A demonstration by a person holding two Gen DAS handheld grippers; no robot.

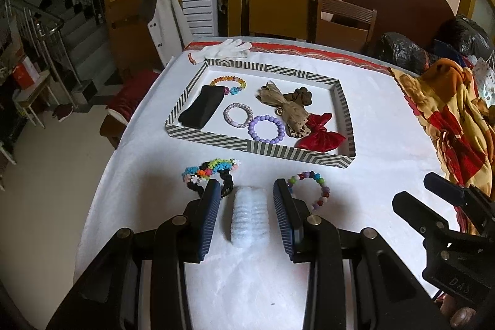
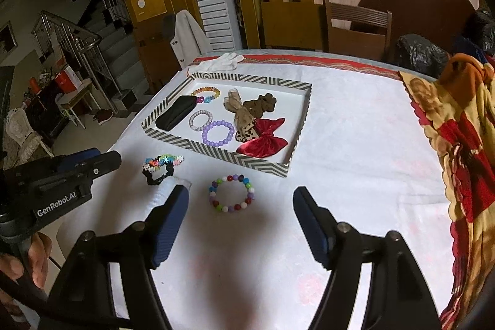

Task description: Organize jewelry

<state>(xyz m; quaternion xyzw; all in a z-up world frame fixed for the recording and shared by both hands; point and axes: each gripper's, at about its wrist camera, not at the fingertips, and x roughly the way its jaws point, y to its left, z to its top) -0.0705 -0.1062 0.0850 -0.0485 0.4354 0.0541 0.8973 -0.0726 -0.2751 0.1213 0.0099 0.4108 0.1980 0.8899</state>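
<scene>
left gripper [image 1: 247, 206] jaws apart around white scrunchie [image 1: 249, 218], no squeeze | right gripper [image 2: 241, 215] jaws apart, empty, bead bracelet [image 2: 232, 193] ahead | striped tray [image 1: 256, 149] beyond | label "genrobot.ai"

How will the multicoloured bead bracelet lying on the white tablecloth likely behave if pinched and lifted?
The multicoloured bead bracelet is separate round beads in a loop, so it would probably sag rather than hold its circle. Smooth, glossy beads may slip between the fingers. It looks small, likely light.
</scene>
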